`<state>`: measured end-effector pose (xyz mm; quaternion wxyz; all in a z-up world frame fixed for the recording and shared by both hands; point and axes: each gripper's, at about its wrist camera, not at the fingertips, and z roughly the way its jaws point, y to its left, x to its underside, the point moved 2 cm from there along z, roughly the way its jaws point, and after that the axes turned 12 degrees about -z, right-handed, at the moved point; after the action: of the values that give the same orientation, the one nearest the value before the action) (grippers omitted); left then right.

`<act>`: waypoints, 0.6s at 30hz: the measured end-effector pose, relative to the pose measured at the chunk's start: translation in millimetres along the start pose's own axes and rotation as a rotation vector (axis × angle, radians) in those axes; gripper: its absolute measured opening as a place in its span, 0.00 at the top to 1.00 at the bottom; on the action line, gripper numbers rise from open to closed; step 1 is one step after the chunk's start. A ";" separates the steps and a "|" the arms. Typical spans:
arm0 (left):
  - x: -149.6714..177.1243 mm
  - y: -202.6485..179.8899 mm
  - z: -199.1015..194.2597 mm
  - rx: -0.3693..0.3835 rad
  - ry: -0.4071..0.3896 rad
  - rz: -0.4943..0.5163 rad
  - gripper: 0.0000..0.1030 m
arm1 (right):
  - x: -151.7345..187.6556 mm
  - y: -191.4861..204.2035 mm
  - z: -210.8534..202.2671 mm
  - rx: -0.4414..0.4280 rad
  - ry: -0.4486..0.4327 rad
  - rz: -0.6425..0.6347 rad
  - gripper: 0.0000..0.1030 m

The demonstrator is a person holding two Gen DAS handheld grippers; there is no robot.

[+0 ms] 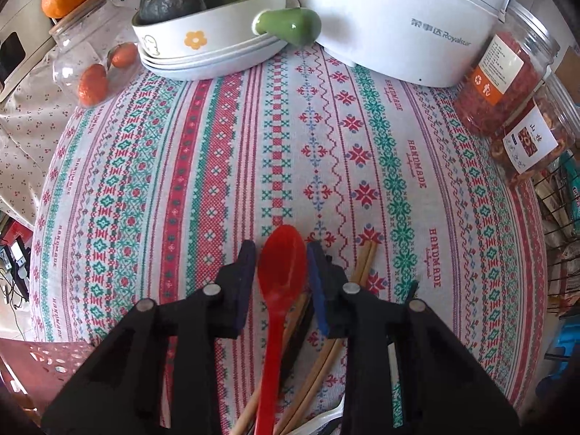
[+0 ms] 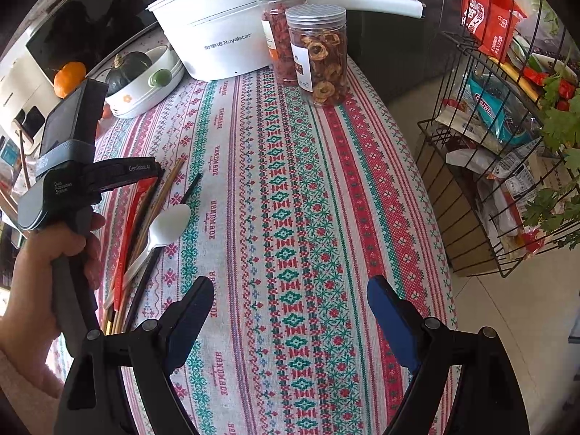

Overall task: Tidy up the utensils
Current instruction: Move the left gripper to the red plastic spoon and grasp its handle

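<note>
Left hand-held gripper (image 1: 279, 253) sits low over the utensil pile with its fingers partly closed to either side of the red spoon (image 1: 281, 272); the bowl lies between the pads with a sliver of cloth showing on the left, so whether the pads actually pinch it cannot be told. Right hand-held gripper (image 2: 290, 301) hangs wide open and empty above bare cloth near the middle of the surface (image 2: 326, 166), well apart from the pile. In the right wrist view the utensils lie together at the left edge of the surface: the red spoon, wooden chopsticks (image 2: 159, 195), a white spoon (image 2: 168, 226) lying bowl up on top of them, and a thin black stick (image 2: 192, 188), perhaps a chopstick, just beside its bowl. They overlap and cross at slight angles, unsorted, and no holder or tray for them shows in either view. Far across the surface stand a white pot (image 2: 217, 36), two jars (image 2: 319, 61) and a dish with a squash (image 2: 145, 72), none of them touched. Judged from this, the task is at its start: nothing has been separated or placed, and the first pick, the red spoon, looks only about to be made. Left to do would be lifting it clear of the chopsticks beneath, then grouping each of the rest.
</note>
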<state>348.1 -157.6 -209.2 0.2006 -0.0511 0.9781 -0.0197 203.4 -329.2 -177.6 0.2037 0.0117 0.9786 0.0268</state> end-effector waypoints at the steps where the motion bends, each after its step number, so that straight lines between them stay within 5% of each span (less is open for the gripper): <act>1: 0.0 -0.7 0.2 -0.006 -0.007 0.011 0.72 | 0.0 0.7 0.4 0.002 0.002 -0.004 0.15; 9: 27.6 -16.0 -47.4 0.046 -0.109 0.140 0.72 | -0.1 0.3 -4.3 0.011 -0.004 0.004 0.15; 18: 69.0 3.1 -128.0 0.191 -0.221 0.195 0.72 | 9.8 -0.8 -18.9 -0.014 -0.017 0.047 0.15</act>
<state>234.2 -159.6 -118.6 0.3118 0.0614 0.9441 -0.0874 186.9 -330.6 -164.2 0.2113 0.0337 0.9761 0.0382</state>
